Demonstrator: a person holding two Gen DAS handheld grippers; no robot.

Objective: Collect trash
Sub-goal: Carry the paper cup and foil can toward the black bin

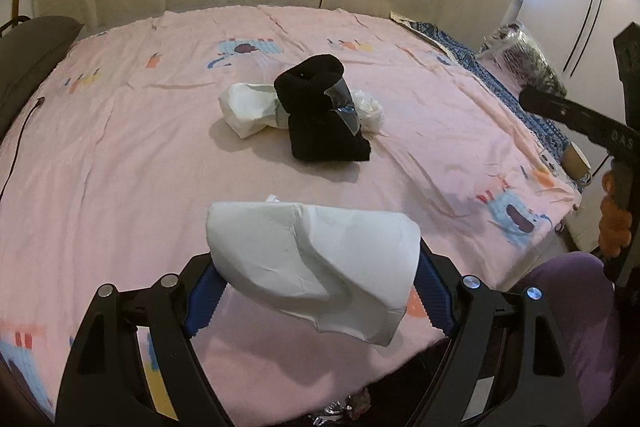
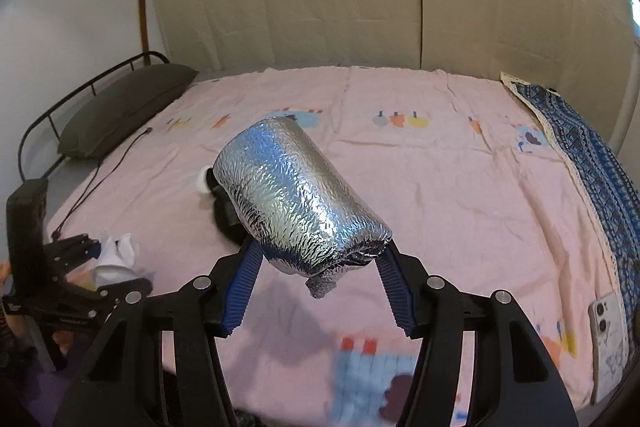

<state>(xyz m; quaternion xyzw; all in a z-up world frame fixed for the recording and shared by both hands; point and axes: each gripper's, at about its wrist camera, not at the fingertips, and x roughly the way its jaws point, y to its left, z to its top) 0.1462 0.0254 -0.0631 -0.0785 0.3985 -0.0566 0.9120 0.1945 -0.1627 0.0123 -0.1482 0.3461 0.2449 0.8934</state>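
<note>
My left gripper (image 1: pixel 316 267) is shut on a crumpled white paper wrapper (image 1: pixel 320 267) and holds it above the near part of the pink bed sheet (image 1: pixel 120 147). Farther on the bed lie a black sock (image 1: pixel 320 115), a white paper bag (image 1: pixel 248 109) and a clear plastic wad (image 1: pixel 370 111), all bunched together. My right gripper (image 2: pixel 316 267) is shut on a crinkled silver foil bundle (image 2: pixel 296 199) and holds it above the bed. The left gripper with its white wrapper (image 2: pixel 116 255) also shows at the left of the right wrist view.
A dark pillow (image 2: pixel 124 107) lies at the bed's left end by a metal frame. A black cable (image 2: pixel 100 179) runs across the sheet. A blue patterned cloth (image 2: pixel 580 147) and a phone (image 2: pixel 608 339) lie along the right edge. A beige curtain hangs behind.
</note>
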